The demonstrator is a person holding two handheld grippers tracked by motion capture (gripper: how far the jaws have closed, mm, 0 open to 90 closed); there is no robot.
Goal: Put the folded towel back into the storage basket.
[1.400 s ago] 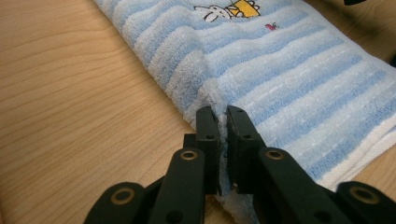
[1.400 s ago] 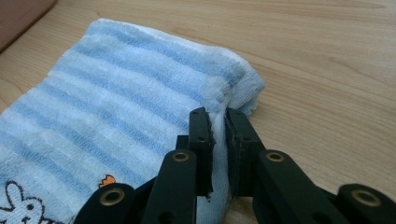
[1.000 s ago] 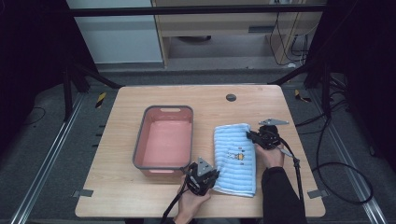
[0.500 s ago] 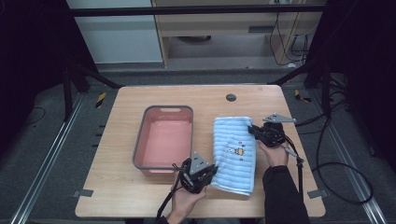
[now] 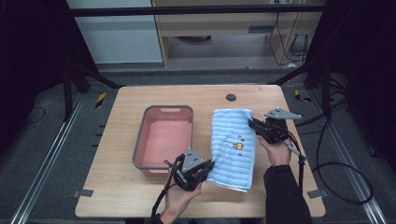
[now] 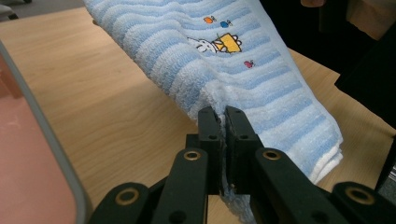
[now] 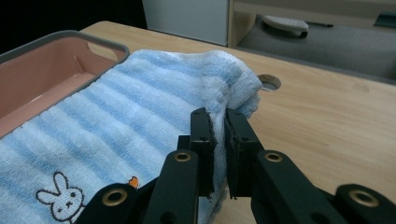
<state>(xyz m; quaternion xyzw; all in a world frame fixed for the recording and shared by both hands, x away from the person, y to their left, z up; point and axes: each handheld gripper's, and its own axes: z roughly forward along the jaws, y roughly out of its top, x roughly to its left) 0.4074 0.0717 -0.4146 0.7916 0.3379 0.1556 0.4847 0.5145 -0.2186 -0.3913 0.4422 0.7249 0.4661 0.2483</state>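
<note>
Both grippers, left (image 5: 211,164) and right (image 5: 252,122), clamped on folded blue-striped terry towel (image 5: 233,144); towel got lifted higher off wooden table (image 5: 116,140) since before.

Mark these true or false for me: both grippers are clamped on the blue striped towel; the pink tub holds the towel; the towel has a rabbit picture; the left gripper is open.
1. Both the left gripper and the right gripper are shut on the blue-and-white striped terry towel. True.
2. The pink plastic tub with the grey rim holds the towel. False: the tub is empty and the towel is beside it, over the wooden table.
3. The towel bears a small embroidered rabbit. True.
4. The left gripper is open. False: its jaws pinch the towel's edge.
</note>
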